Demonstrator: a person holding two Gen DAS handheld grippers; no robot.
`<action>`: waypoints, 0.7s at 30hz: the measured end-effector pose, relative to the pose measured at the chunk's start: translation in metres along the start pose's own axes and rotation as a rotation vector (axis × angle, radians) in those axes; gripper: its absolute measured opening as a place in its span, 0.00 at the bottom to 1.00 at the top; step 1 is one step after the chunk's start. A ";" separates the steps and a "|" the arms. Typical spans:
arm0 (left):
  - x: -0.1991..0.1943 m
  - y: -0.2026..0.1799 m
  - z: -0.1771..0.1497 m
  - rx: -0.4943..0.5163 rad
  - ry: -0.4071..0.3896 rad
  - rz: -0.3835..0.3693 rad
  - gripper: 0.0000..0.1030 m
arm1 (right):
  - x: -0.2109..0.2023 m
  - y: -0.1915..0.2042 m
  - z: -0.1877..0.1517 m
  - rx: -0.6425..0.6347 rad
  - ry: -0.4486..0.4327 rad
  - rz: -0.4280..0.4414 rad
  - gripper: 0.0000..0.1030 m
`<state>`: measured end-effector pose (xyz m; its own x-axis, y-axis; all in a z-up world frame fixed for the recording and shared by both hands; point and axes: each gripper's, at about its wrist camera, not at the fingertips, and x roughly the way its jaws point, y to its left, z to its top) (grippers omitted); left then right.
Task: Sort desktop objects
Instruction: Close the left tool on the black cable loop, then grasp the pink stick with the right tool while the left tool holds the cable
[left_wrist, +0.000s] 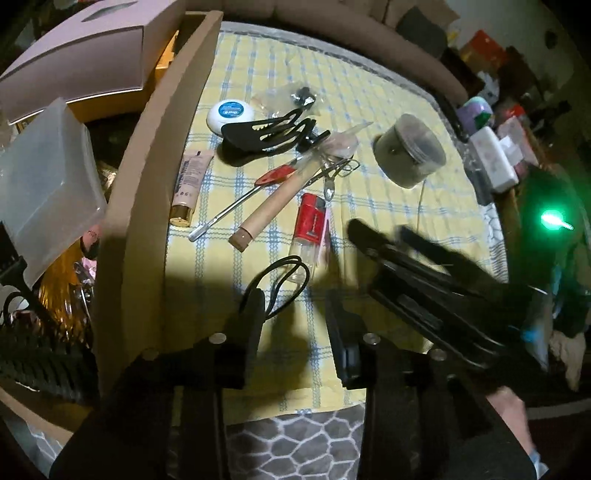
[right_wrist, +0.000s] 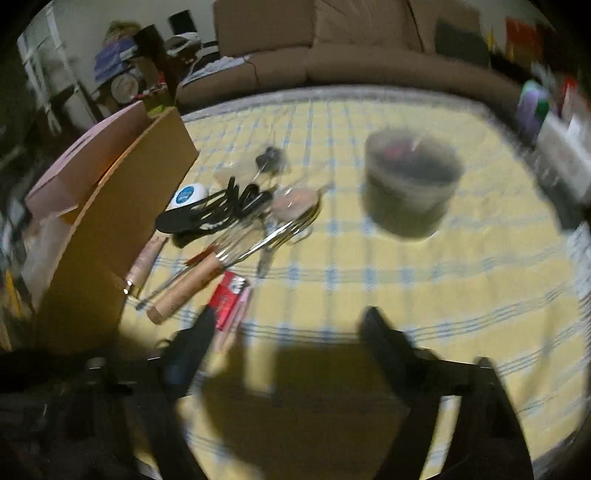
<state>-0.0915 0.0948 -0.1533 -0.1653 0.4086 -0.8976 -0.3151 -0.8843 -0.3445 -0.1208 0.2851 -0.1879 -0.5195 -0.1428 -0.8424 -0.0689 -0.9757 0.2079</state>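
Loose items lie on a yellow checked cloth (left_wrist: 388, 206): a red lighter (left_wrist: 312, 219) (right_wrist: 229, 299), a wooden-handled brush (left_wrist: 269, 210), a beige cosmetic tube (left_wrist: 190, 184), black hair clips (left_wrist: 269, 134), a white round tin (left_wrist: 229, 112) and a clear round jar (left_wrist: 410, 151) (right_wrist: 412, 184). My left gripper (left_wrist: 295, 321) hovers over the near cloth, open, only cloth between its fingers. A black cord loop (left_wrist: 280, 284) lies by its left finger; whether they touch I cannot tell. My right gripper (right_wrist: 288, 332) (left_wrist: 380, 229), blurred, is open just right of the lighter, holding nothing.
A tall cardboard box (left_wrist: 147, 184) (right_wrist: 122, 221) stands along the cloth's left edge, with a translucent plastic tub (left_wrist: 44, 184) and a pink carton (left_wrist: 81, 48) inside. A brown sofa (right_wrist: 332, 55) runs behind. Boxes and bottles (left_wrist: 495, 158) crowd the right edge.
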 end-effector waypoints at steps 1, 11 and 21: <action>0.001 0.002 0.001 -0.009 0.003 -0.014 0.30 | 0.006 0.002 0.000 -0.013 0.014 0.005 0.47; 0.002 -0.004 0.002 0.028 0.016 -0.005 0.31 | 0.006 -0.008 0.001 -0.146 0.108 -0.076 0.12; 0.048 -0.032 -0.018 0.208 0.046 0.211 0.12 | -0.008 -0.059 -0.002 0.177 0.101 0.074 0.15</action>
<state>-0.0727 0.1383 -0.1903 -0.2070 0.2059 -0.9564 -0.4641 -0.8813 -0.0893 -0.1112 0.3431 -0.1940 -0.4418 -0.2377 -0.8650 -0.1867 -0.9188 0.3478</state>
